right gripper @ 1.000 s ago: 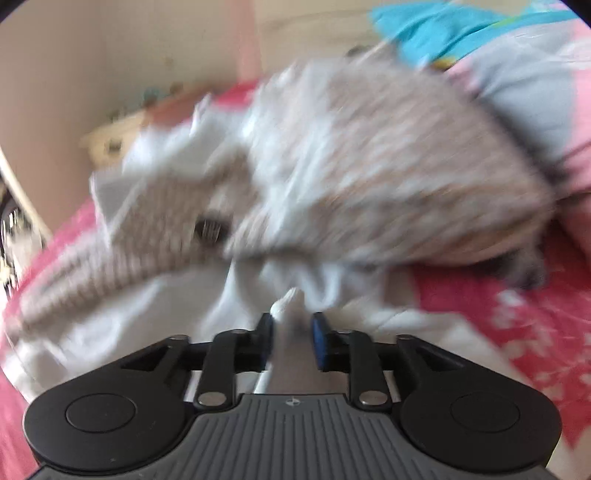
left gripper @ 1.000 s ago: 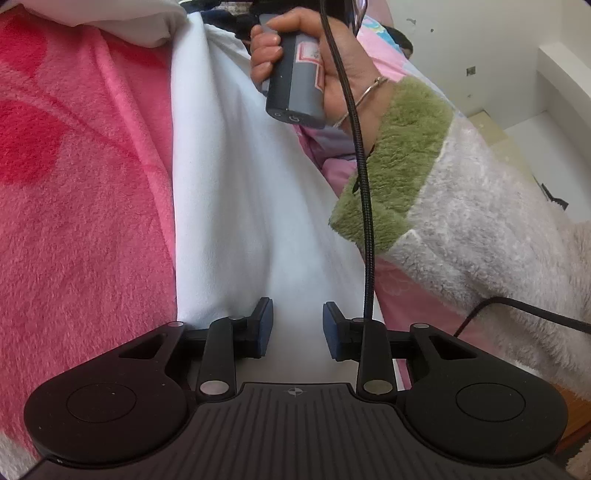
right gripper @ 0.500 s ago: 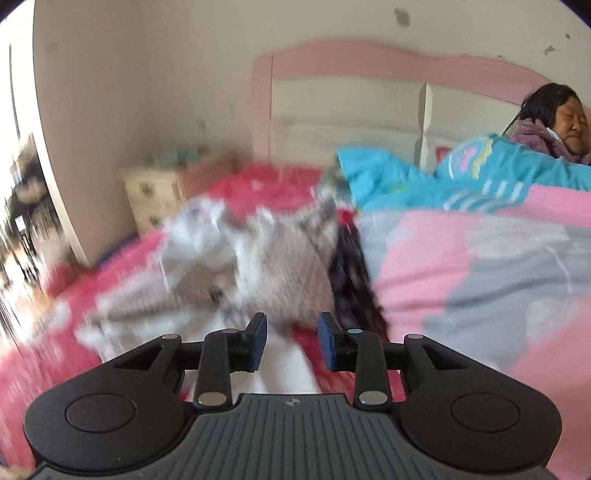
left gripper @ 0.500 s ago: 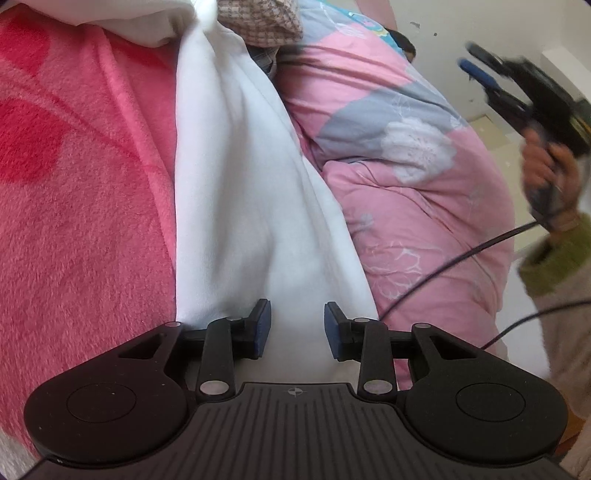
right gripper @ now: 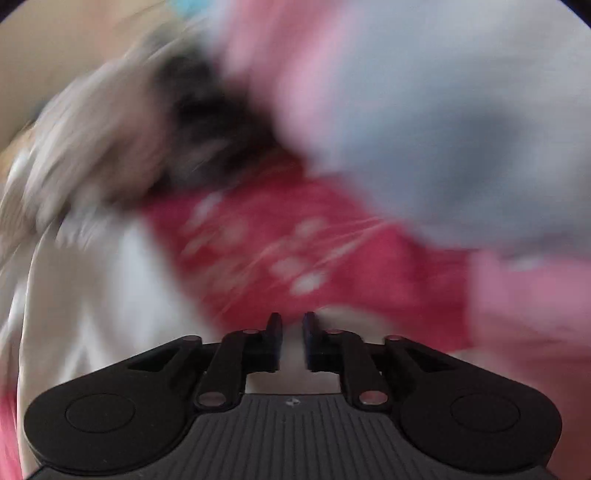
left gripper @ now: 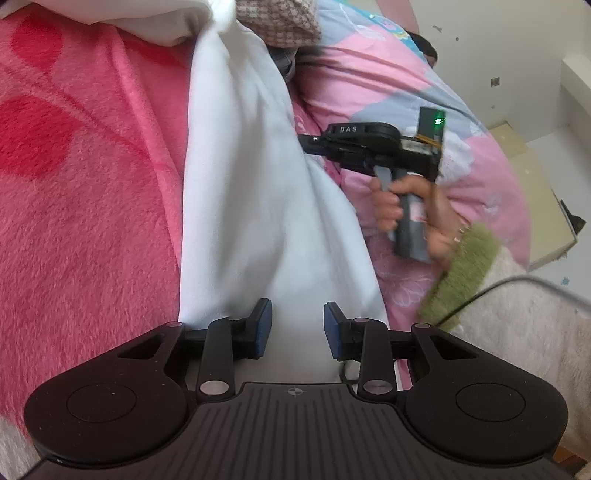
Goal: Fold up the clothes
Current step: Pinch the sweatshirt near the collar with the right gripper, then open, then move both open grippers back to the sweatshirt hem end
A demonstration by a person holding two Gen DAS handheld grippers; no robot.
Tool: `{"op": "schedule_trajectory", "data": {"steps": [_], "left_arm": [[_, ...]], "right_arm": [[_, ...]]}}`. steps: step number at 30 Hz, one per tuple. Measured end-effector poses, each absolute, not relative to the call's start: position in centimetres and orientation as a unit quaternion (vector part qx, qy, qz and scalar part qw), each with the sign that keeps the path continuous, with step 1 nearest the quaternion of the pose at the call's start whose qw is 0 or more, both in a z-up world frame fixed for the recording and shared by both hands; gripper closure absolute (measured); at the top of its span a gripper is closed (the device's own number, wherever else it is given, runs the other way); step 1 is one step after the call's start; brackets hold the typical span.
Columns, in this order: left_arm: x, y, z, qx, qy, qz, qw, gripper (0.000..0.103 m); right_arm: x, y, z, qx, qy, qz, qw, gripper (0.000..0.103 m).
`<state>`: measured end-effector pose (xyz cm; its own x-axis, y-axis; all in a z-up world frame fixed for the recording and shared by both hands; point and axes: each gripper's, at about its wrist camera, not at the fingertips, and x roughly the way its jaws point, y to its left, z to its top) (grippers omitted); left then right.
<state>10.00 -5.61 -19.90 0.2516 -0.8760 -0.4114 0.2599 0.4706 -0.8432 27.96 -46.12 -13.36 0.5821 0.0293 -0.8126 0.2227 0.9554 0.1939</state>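
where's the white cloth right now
In the left wrist view the white cloth runs up the middle of the bed, with the pink fleece blanket on its left and the pink flowered quilt on its right.

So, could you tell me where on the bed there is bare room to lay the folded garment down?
The widest free patch is the pink fleece blanket, left of the white garment and below the white bundle. It is crowded right of the garment: the flowered quilt bulges there, the right gripper hovers above it, and the checked cloth is heaped at the top.
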Motion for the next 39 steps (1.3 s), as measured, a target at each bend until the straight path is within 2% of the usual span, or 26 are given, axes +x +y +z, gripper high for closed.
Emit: {"op": "schedule_trajectory", "data": {"steps": [4,6,8,9,10,11,12,13,14,18,23,25,29,31,33,36,39], "left_arm": [[9.9,-5.9,-19.9,-0.326,0.465,-0.393,0.723,0.070],[10.0,-5.9,-20.1,-0.330,0.465,-0.394,0.721,0.070],[10.2,-5.9,-20.2,-0.333,0.466,-0.394,0.719,0.070],[10.3,-5.8,-20.4,-0.335,0.467,-0.393,0.717,0.070],[10.5,-5.9,-20.5,-0.338,0.468,-0.392,0.716,0.070],[10.5,-5.8,-20.5,-0.340,0.469,-0.391,0.715,0.070],[10.6,-5.8,-20.6,-0.342,0.471,-0.388,0.715,0.070],[10.6,-5.8,-20.6,-0.343,0.472,-0.385,0.715,0.070],[10.7,-5.8,-20.5,-0.344,0.472,-0.382,0.717,0.070],[10.6,-6.1,-19.9,-0.336,0.469,-0.372,0.728,0.069],[9.8,-5.8,-17.5,-0.295,0.438,-0.358,0.769,0.064],[9.4,-5.1,-16.9,-0.294,0.429,-0.360,0.775,0.063],[8.6,-3.8,-15.2,-0.292,0.412,-0.365,0.782,0.062],[7.9,-3.5,-14.5,-0.289,0.407,-0.373,0.782,0.062],[7.2,-3.6,-14.0,-0.285,0.408,-0.382,0.779,0.062],[5.7,-4.9,-13.7,-0.265,0.417,-0.400,0.772,0.061],[3.8,-7.3,-13.7,-0.221,0.422,-0.425,0.769,0.061]], "right_arm": [[24.8,-45.1,-9.8,0.141,0.466,0.069,0.871,0.087],[23.2,-44.2,-9.9,0.116,0.501,0.109,0.851,0.079],[22.0,-43.9,-11.3,0.081,0.537,0.092,0.835,0.077],[21.7,-44.2,-12.2,0.067,0.548,0.060,0.831,0.081],[21.3,-44.4,-13.2,0.053,0.559,0.028,0.827,0.090],[20.7,-44.3,-12.8,0.037,0.551,0.004,0.833,0.103],[20.0,-44.0,-11.7,0.021,0.534,-0.016,0.845,0.103],[19.3,-43.6,-10.7,0.005,0.515,-0.036,0.856,0.097],[18.6,-43.3,-9.6,-0.012,0.496,-0.056,0.866,0.087],[14.2,-41.4,-3.3,-0.091,0.415,-0.072,0.902,0.087],[6.1,-41.3,7.6,-0.121,0.314,-0.060,0.940,0.088],[3.1,-41.2,10.8,-0.133,0.323,-0.026,0.937,0.075],[-1.8,-40.3,13.7,-0.125,0.364,0.042,0.922,0.073],[-2.8,-40.2,12.7,-0.058,0.387,0.073,0.917,0.073],[-2.4,-39.5,9.2,0.020,0.422,0.090,0.902,0.073],[-0.9,-37.5,0.7,0.095,0.494,0.086,0.860,0.074],[-0.2,-35.1,-6.6,0.105,0.535,0.068,0.835,0.078]]}}
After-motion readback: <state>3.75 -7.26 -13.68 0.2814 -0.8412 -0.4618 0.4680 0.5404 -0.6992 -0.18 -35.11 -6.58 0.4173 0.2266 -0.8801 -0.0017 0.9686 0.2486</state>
